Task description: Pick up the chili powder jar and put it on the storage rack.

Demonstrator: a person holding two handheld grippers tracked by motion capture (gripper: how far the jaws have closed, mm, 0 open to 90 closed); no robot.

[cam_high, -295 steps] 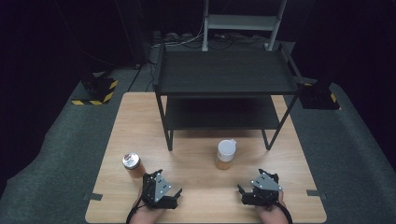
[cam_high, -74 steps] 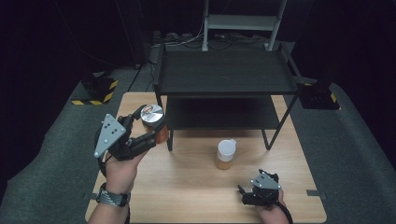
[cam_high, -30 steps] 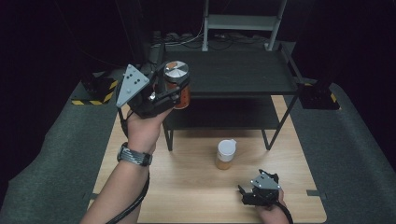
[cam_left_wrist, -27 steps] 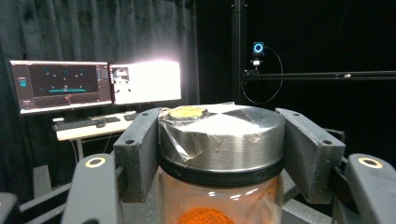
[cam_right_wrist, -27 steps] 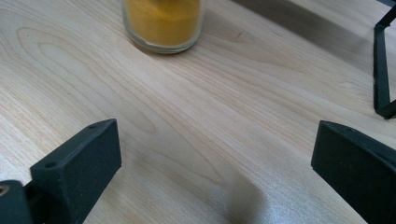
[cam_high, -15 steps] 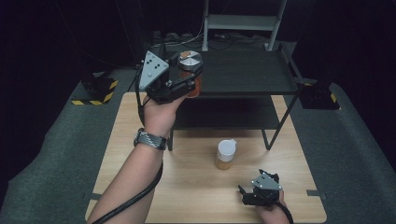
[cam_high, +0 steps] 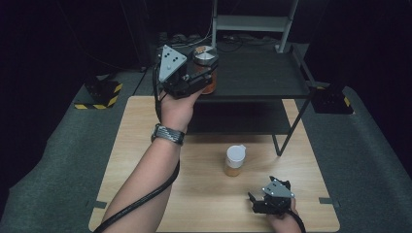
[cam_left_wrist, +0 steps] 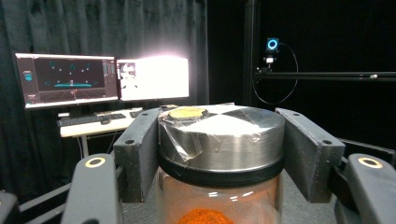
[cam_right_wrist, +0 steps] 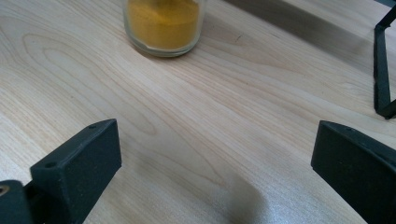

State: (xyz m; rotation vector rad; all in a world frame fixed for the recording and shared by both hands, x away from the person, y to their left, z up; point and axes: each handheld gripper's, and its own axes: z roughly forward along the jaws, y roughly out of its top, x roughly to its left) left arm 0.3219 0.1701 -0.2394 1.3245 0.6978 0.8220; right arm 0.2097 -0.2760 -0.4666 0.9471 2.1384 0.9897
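My left gripper (cam_high: 203, 73) is shut on a glass jar (cam_high: 206, 57) with a silver metal lid and orange-red powder inside. It holds the jar upright over the front left corner of the black rack's top shelf (cam_high: 262, 73). In the left gripper view both pads (cam_left_wrist: 137, 149) press the jar (cam_left_wrist: 219, 140) just under its lid. My right gripper (cam_high: 262, 200) rests open on the wooden table (cam_high: 141, 145) near its front right edge, its jaws wide apart with nothing between them (cam_right_wrist: 210, 158). A white-lidded jar of yellow powder (cam_high: 235, 160) stands ahead of it (cam_right_wrist: 163, 23).
The rack has a lower shelf (cam_high: 243, 116) and thin black legs (cam_right_wrist: 382, 70) standing on the table. Two monitors (cam_left_wrist: 65, 79) on a desk show beyond the rack. Yellow-black striped blocks (cam_high: 99, 94) lie on the floor at the table's far left.
The left hand has carried the orange-powder jar from the table's left side up and rightward to above the rack's top shelf. The right gripper has stayed in place.
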